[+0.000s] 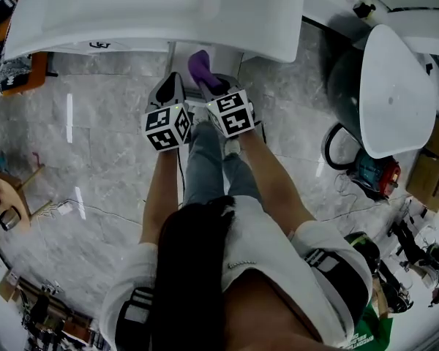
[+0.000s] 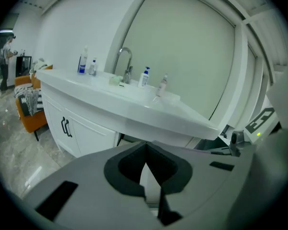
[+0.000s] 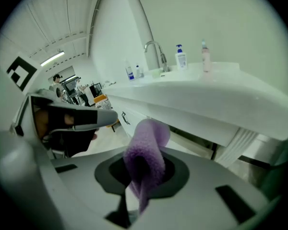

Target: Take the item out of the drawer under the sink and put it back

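A purple fuzzy cloth [image 3: 146, 155] is pinched in my right gripper [image 3: 138, 178], whose jaws are shut on its lower end; the free end curls upward. From the head view the cloth [image 1: 200, 66] sticks out of the right gripper [image 1: 211, 85] just below the white sink counter [image 1: 154, 17]. My left gripper [image 1: 171, 80] hangs beside it on the left, its jaws together with nothing in them [image 2: 145, 150]. A dark gap shows under the counter [image 2: 134, 139]; whether a drawer stands open there I cannot tell. Both grippers are held in front of the sink cabinet [image 2: 81, 128].
A tap [image 2: 126, 63] and several bottles stand on the counter. The cabinet door has black handles [image 2: 66, 126]. An orange seat [image 1: 22, 75] is at the left, a white oval top [image 1: 395, 93] and a red-and-teal device [image 1: 373, 175] at the right. The person's legs are below the grippers.
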`<state>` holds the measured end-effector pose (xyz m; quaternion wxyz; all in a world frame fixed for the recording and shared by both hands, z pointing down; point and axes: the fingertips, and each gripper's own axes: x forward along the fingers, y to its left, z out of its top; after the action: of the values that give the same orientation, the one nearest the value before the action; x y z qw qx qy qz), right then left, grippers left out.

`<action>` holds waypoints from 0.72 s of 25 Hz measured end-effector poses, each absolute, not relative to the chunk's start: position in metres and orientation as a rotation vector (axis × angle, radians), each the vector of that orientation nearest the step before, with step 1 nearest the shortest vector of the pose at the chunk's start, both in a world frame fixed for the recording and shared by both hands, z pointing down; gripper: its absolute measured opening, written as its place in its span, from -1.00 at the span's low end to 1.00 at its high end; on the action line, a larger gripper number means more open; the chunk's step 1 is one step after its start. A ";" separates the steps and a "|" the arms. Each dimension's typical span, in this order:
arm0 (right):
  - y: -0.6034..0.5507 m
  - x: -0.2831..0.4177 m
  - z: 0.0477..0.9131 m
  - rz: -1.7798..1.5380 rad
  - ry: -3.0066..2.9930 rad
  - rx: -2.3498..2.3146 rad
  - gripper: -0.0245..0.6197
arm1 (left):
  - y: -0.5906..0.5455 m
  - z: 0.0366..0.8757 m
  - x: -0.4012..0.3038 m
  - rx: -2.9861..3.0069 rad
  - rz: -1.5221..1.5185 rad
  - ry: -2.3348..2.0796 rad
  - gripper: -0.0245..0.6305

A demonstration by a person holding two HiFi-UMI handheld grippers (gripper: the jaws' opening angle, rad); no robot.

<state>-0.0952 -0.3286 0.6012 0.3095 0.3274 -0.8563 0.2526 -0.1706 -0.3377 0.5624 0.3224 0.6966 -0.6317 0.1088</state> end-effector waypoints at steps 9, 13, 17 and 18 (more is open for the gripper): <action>-0.325 -0.083 0.511 0.563 -2.423 0.977 -0.75 | -0.324 0.497 -0.143 1.942 0.224 -1.691 -0.92; -0.326 -0.073 0.475 0.513 -2.482 1.033 -0.75 | -0.315 0.472 -0.133 1.967 0.185 -1.716 -0.92; -0.324 -0.063 0.445 0.464 -2.507 1.072 -0.75 | -0.308 0.449 -0.122 1.997 0.148 -1.733 -0.92; -0.324 -0.061 0.438 0.444 -2.514 1.084 -0.75 | -0.306 0.443 -0.119 2.009 0.137 -1.736 -0.92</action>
<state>-0.0606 -0.3240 0.4380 0.1831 0.3841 -0.8912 0.1573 -0.1195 -0.3064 0.4430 0.2391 0.7337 -0.6340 0.0502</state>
